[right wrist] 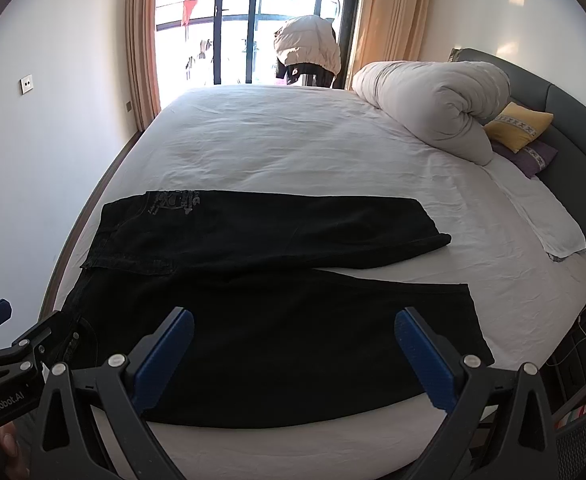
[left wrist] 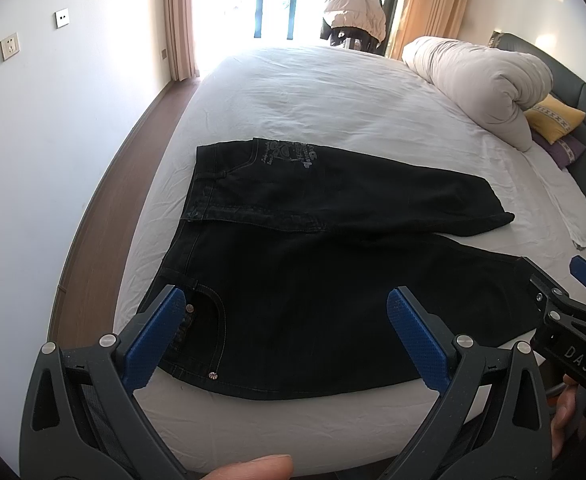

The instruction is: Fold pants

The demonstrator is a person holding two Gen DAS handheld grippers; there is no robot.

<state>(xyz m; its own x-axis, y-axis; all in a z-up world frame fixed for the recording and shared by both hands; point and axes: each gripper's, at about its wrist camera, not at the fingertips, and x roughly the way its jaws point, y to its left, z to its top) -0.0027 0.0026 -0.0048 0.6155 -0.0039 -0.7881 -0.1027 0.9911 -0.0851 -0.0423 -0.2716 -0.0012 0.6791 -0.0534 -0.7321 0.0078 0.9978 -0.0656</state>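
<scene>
Black jeans (left wrist: 313,272) lie spread flat on the white bed (left wrist: 313,92), waist to the left and both legs running right, the far leg angled away from the near one. My left gripper (left wrist: 287,332) hovers open above the near waist and pocket, nothing between its blue pads (left wrist: 161,332). In the right wrist view the same jeans (right wrist: 273,320) fill the near bed, and my right gripper (right wrist: 293,356) hangs open over the near leg, holding nothing. Each gripper shows at the edge of the other's view: the right gripper (left wrist: 573,320) and the left gripper (right wrist: 9,364).
A rolled beige duvet (right wrist: 433,104) and a yellow pillow (right wrist: 519,124) sit at the bed's far right by the grey headboard (right wrist: 573,132). A white wall (left wrist: 53,120) and wood floor strip (left wrist: 105,208) run along the left. A balcony door with a puffy jacket (right wrist: 307,48) lies beyond.
</scene>
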